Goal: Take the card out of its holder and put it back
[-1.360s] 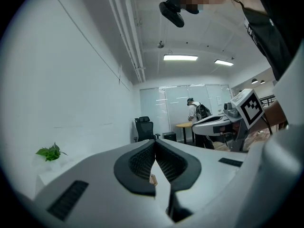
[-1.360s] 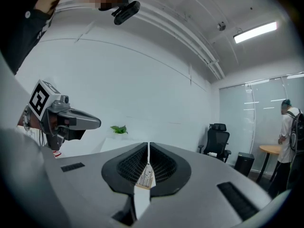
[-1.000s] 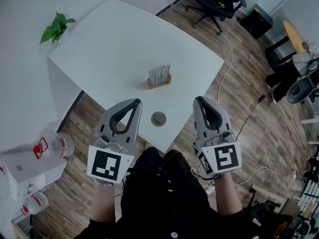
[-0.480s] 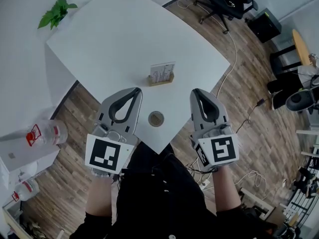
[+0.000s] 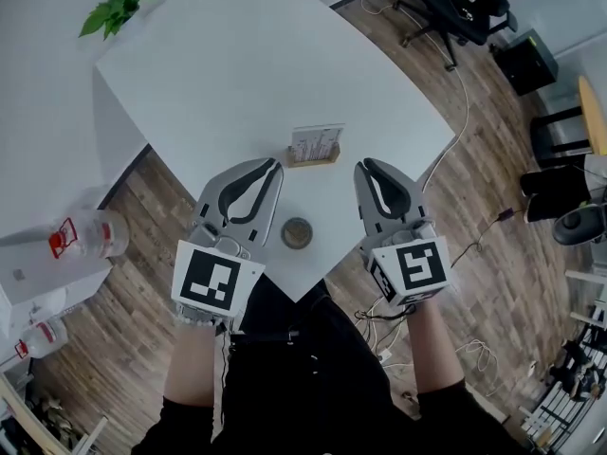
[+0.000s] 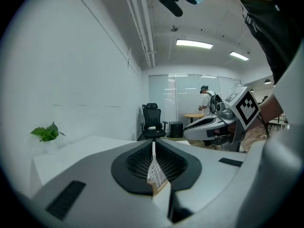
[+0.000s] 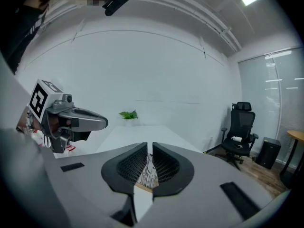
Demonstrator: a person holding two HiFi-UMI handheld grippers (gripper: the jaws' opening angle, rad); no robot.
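The card [image 5: 316,142] stood upright in its wooden holder [image 5: 313,160], which rested on the white table [image 5: 237,74]. The left gripper [image 5: 276,165] was just to the left of the holder, with its jaws pressed together and nothing between them. The right gripper [image 5: 361,166] was near the holder on its right side, and its jaws were also closed on nothing. A small round disc [image 5: 297,232] lay on the table, nearer to the person than the holder, between the two gripper bodies. A green plant [image 5: 120,5] was far beyond the holder, to its left.
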